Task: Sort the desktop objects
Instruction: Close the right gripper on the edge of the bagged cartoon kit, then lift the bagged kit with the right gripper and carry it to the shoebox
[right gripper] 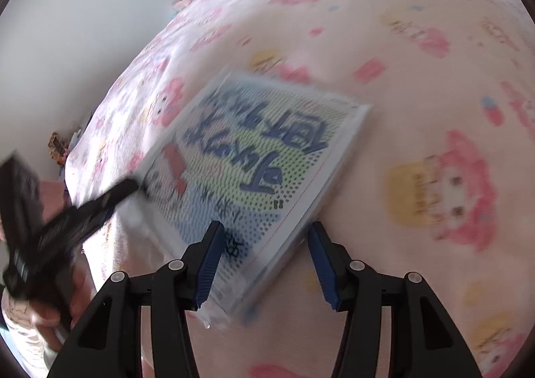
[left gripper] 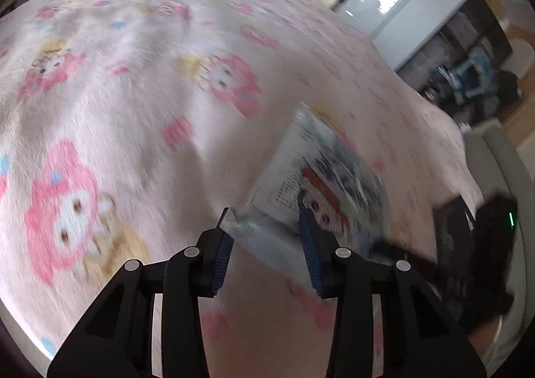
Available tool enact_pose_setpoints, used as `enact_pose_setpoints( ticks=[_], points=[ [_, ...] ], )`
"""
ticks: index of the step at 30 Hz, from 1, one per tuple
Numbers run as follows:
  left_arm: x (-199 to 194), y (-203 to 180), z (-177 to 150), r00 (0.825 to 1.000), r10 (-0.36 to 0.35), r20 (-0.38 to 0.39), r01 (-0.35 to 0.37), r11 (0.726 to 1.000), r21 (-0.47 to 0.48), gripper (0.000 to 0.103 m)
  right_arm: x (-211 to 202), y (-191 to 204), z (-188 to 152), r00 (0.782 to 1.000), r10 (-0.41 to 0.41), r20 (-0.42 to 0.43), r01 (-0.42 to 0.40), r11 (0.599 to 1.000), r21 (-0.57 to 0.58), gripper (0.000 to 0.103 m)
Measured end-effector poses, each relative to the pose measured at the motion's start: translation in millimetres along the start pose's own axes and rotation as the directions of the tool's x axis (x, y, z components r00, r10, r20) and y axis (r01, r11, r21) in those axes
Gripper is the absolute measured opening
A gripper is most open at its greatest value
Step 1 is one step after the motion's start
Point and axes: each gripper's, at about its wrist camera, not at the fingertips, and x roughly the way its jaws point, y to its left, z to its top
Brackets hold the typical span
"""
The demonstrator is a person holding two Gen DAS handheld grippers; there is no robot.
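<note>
The step in hand looks like handling the book (right gripper: 254,177) lying on the pink cartoon blanket (right gripper: 418,60). The right gripper (right gripper: 264,261) stands open astride the book's near corner, pads apart from it. The left gripper (left gripper: 267,244), partly open, straddles another corner. Next, I judge, 1 gripper must close squarely on an edge.

Bed w/ pink cartoon-print blanket (right gripper: 418,77); plastic-wrapped book (right gripper: 260,157) lying on it.

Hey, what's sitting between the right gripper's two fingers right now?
In the right wrist view, the near corner of the wrapped book lies between the right gripper's fingers, on the pink cartoon blanket. The pads look clear of it.
</note>
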Motion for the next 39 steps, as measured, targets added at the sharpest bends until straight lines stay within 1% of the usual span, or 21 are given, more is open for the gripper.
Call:
enact_pose_setpoints(
  ticks=[1, 3, 5, 6, 8, 10, 13, 15, 17, 19, 21, 22, 24, 27, 30, 36, 39],
  points=[
    [-1.8, -2.9, -4.6, 1.0, -0.002, -0.007, 0.002, 1.0, 0.009, 0.038, -4.5, -5.4, 1.4, 1.0, -0.006, 0.007, 0.005, 1.0, 0.007, 0.049],
    [-6.7, 0.5, -6.9, 0.999, 0.034, 0.019, -0.034, 0.999, -0.012, 0.038, -5.0, -12.6, 2.2, 1.0, -0.004, -0.006, 0.004, 1.0, 0.015, 0.049],
    [-2.2, 10.4, 1.5, 0.995, 0.088, 0.057, -0.085, 0.995, -0.048, 0.038, -2.5, -16.2, 1.5, 1.0, -0.007, -0.017, 0.008, 1.0, 0.018, 0.049],
    [6.1, 14.9, 8.7, 0.994, 0.093, 0.053, -0.09, 0.994, -0.063, 0.038, -0.1, -15.3, 0.7, 1.0, -0.008, -0.021, 0.008, 1.0, 0.016, 0.049],
    [20.6, 18.6, 16.9, 0.995, 0.089, 0.037, -0.086, 0.994, -0.071, 0.038, 4.4, -11.9, -2.2, 1.0, -0.011, -0.029, 0.012, 1.0, 0.008, 0.05],
    [32.3, 13.0, 21.0, 0.996, 0.082, 0.024, -0.081, 0.996, -0.04, 0.038, 8.7, -7.5, -4.9, 0.999, -0.028, -0.033, 0.028, 1.0, -0.01, 0.052],
    [47.5, 3.1, 23.9, 0.999, 0.041, -0.002, -0.041, 0.999, -0.014, 0.04, 13.0, -3.1, -7.0, 0.998, -0.062, -0.031, 0.061, 0.997, -0.04, 0.053],
    [57.1, -2.0, 22.2, 0.999, 0.029, -0.028, -0.03, 0.999, -0.014, 0.043, 16.3, -5.9, -7.0, 0.998, -0.056, -0.043, 0.054, 0.998, -0.033, 0.057],
    [64.5, -5.2, 22.3, 0.999, 0.014, -0.045, -0.015, 1.0, -0.017, 0.05, 19.6, -9.1, -6.9, 0.997, -0.047, -0.056, 0.046, 0.999, -0.024, 0.059],
    [66.5, -11.5, 21.7, 0.999, 0.003, -0.052, -0.004, 1.0, -0.017, 0.052, 22.0, -11.9, -6.6, 0.997, -0.035, -0.066, 0.034, 0.999, -0.013, 0.06],
    [67.5, -20.8, 22.2, 0.998, 0.027, -0.051, -0.026, 0.999, 0.022, 0.053, 21.7, -10.4, -7.1, 0.997, -0.024, -0.071, 0.023, 1.0, -0.019, 0.062],
    [66.6, -24.8, 21.6, 0.998, 0.038, -0.05, -0.036, 0.999, 0.039, 0.053, 19.3, -8.2, -7.6, 0.997, -0.027, -0.067, 0.025, 0.999, -0.027, 0.062],
    [59.0, -26.5, 19.9, 0.998, 0.032, -0.049, -0.03, 0.999, 0.041, 0.052, 13.7, -3.3, -8.9, 0.998, -0.034, -0.055, 0.032, 0.998, -0.045, 0.061],
    [41.3, -30.1, 15.9, 0.999, 0.006, -0.039, -0.004, 0.999, 0.036, 0.05, -0.5, -3.6, -10.9, 0.999, -0.011, -0.036, 0.01, 0.999, -0.039, 0.06],
    [20.8, -37.8, 6.4, 1.0, 0.002, -0.019, -0.002, 0.999, 0.047, 0.05, -22.0, 0.8, -15.7, 1.0, 0.001, 0.0, -0.001, 0.999, -0.043, 0.059],
    [-9.8, -53.2, -16.2, 1.0, -0.016, -0.014, 0.017, 0.998, 0.061, 0.05, -56.7, 7.6, -32.8, 0.999, -0.03, 0.021, 0.032, 0.997, -0.076, 0.059],
    [-22.8, -63.2, -29.0, 0.999, -0.028, -0.018, 0.029, 0.997, 0.077, 0.05, -76.3, 2.6, -44.7, 0.998, -0.046, 0.031, 0.048, 0.996, -0.079, 0.059]
  ],
)
